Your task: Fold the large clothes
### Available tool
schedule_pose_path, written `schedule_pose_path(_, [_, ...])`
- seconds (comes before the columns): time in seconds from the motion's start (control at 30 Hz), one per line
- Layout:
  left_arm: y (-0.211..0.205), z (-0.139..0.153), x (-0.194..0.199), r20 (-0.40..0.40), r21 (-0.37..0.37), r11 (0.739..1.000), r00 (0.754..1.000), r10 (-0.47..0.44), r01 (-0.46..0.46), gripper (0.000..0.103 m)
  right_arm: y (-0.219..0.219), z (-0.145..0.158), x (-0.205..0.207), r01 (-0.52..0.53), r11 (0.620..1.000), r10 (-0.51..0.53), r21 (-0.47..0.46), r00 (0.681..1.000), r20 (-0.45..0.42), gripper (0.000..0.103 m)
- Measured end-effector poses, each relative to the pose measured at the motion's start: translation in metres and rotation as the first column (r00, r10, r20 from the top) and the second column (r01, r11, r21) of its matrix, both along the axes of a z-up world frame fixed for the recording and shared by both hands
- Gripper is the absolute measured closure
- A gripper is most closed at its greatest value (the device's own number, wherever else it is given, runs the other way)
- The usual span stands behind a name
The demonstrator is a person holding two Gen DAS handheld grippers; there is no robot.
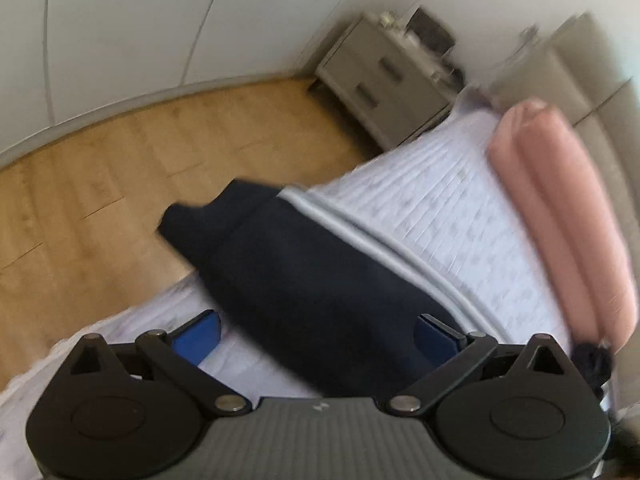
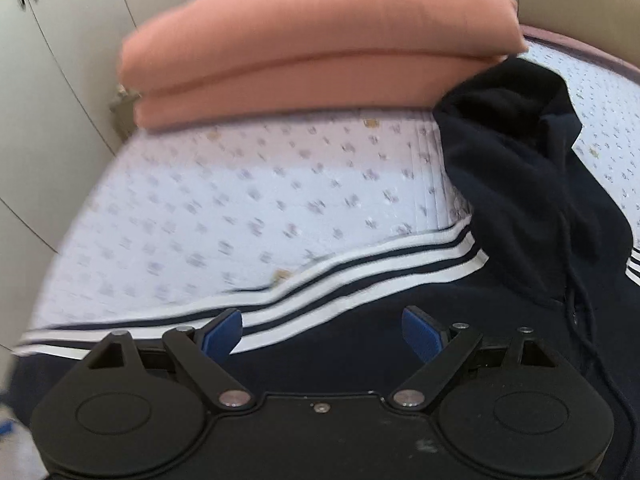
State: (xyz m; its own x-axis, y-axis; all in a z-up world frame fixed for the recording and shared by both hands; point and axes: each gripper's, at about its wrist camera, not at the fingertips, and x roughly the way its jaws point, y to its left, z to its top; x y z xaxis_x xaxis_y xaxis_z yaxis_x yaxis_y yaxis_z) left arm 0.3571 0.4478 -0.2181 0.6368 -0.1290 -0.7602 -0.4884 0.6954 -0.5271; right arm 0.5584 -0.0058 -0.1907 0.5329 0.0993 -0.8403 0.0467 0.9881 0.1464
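both claws gape empty over navy hoodie [image 2: 400, 344]; hood [image 2: 516, 152] points toward pink blanket [image 2: 320, 32].

Tool [image 1: 316, 336] spread wide over navy sleeve [image 1: 304, 272] — bed [image 1: 452, 208] beneath

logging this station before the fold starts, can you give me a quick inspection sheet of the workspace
surface: bed with a pale patterned sheet, mostly bare on one side
job's things: dark hoodie with white stripes lies spread on the bed; hood bunched up near the pink blanket; one sleeve hangs past the bed edge over the floor
clutter: folded pink blanket at the head of the bed
grippers: left gripper open, above the hoodie, nothing held; right gripper open, above the striped part, nothing held
cables: nothing seen; only the hoodie drawstring
surroundings: wooden floor, grey bedside cabinet, white wardrobe doors
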Motion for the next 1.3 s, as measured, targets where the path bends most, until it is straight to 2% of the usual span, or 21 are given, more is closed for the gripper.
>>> schedule_pose_path(0.07, [0.006, -0.009, 0.002, 0.039, -0.017, 0.999, 0.998, 0.041, -0.040, 0.002, -0.001, -0.025, -0.005, 0.014, 1.000, -0.014, 0.009, 1.000, 0.006, 0.000])
schedule_pose_path(0.1, [0.007, -0.012, -0.002, 0.079, -0.009, 0.997, 0.994, 0.079, -0.078, 0.010, 0.001, -0.035, -0.011, 0.013, 1.000, -0.013, -0.007, 1.000, 0.011, 0.000])
schedule_pose_path(0.13, [0.005, -0.014, -0.004, 0.092, 0.022, 0.994, 0.990, 0.103, -0.105, 0.049, 0.005, -0.047, -0.020, 0.002, 0.999, -0.002, -0.036, 1.000, 0.001, 0.000])
schedule_pose_path(0.17, [0.002, -0.015, -0.004, 0.068, 0.081, 0.990, 0.992, 0.106, -0.112, 0.077, 0.009, -0.056, -0.034, -0.007, 0.998, 0.008, -0.063, 1.000, 0.017, 0.000])
schedule_pose_path(0.2, [0.000, -0.015, -0.008, 0.081, 0.112, 0.987, 0.991, 0.105, -0.113, 0.078, 0.011, -0.058, -0.054, -0.012, 0.996, 0.019, -0.083, 0.996, 0.089, 0.000])
schedule_pose_path(0.23, [-0.002, -0.014, -0.013, 0.104, 0.108, 0.987, 0.989, 0.108, -0.119, 0.090, 0.013, -0.060, -0.075, -0.013, 0.996, 0.025, -0.091, 0.992, 0.125, 0.000])
schedule_pose_path(0.27, [-0.004, -0.011, -0.016, 0.113, 0.107, 0.986, 0.986, 0.119, -0.131, 0.093, 0.014, -0.062, -0.096, -0.010, 0.997, 0.022, -0.081, 0.990, 0.138, 0.000])
schedule_pose_path(0.33, [-0.012, 0.000, -0.020, 0.137, 0.145, 0.977, 0.981, 0.136, -0.156, 0.094, 0.014, -0.067, -0.135, -0.044, 0.996, 0.058, -0.079, 0.980, 0.189, 0.000])
schedule_pose_path(0.43, [-0.028, 0.024, -0.025, 0.204, 0.201, 0.961, 0.967, 0.151, -0.192, 0.094, 0.009, -0.067, -0.169, -0.079, 0.991, 0.102, -0.105, 0.967, 0.233, 0.000])
schedule_pose_path(0.53, [-0.038, 0.053, -0.027, 0.277, 0.212, 0.950, 0.947, 0.166, -0.228, 0.095, 0.003, -0.064, -0.176, -0.072, 0.993, 0.092, -0.098, 0.973, 0.212, 0.000])
schedule_pose_path(0.7, [-0.065, 0.110, -0.016, 0.369, 0.273, 0.937, 0.923, 0.107, -0.218, 0.095, 0.005, -0.059, -0.181, -0.125, 0.984, 0.146, -0.126, 0.975, 0.170, 0.000])
schedule_pose_path(0.8, [-0.084, 0.140, -0.011, 0.421, 0.289, 0.933, 0.904, 0.076, -0.214, 0.095, -0.006, -0.058, -0.183, -0.142, 0.987, 0.151, -0.073, 0.977, 0.148, 0.000])
schedule_pose_path(0.87, [-0.101, 0.165, -0.008, 0.463, 0.294, 0.935, 0.885, 0.045, -0.201, 0.095, -0.019, -0.048, -0.185, -0.161, 0.987, 0.159, 0.004, 0.978, 0.135, 0.000])
schedule_pose_path(0.97, [-0.137, 0.208, -0.003, 0.525, 0.319, 0.935, 0.850, -0.036, -0.157, 0.095, -0.049, -0.027, -0.190, -0.149, 0.985, 0.131, 0.091, 0.976, 0.176, 0.000])
schedule_pose_path(1.03, [-0.169, 0.237, -0.002, 0.559, 0.335, 0.935, 0.824, -0.094, -0.120, 0.095, -0.070, -0.014, -0.190, -0.133, 0.979, 0.101, 0.155, 0.975, 0.198, 0.000])
schedule_pose_path(1.13, [-0.228, 0.280, 0.004, 0.621, 0.348, 0.936, 0.759, -0.197, -0.042, 0.095, -0.104, -0.004, -0.185, -0.101, 0.958, 0.053, 0.267, 0.982, 0.183, 0.000])
schedule_pose_path(1.2, [-0.272, 0.302, 0.006, 0.655, 0.374, 0.927, 0.704, -0.276, 0.016, 0.095, -0.130, 0.001, -0.186, -0.064, 0.946, 0.004, 0.318, 0.983, 0.185, 0.000])
schedule_pose_path(1.3, [-0.344, 0.325, -0.002, 0.697, 0.418, 0.902, 0.598, -0.396, 0.110, 0.095, -0.167, 0.004, -0.196, -0.025, 0.922, -0.052, 0.386, 0.981, 0.188, 0.000])
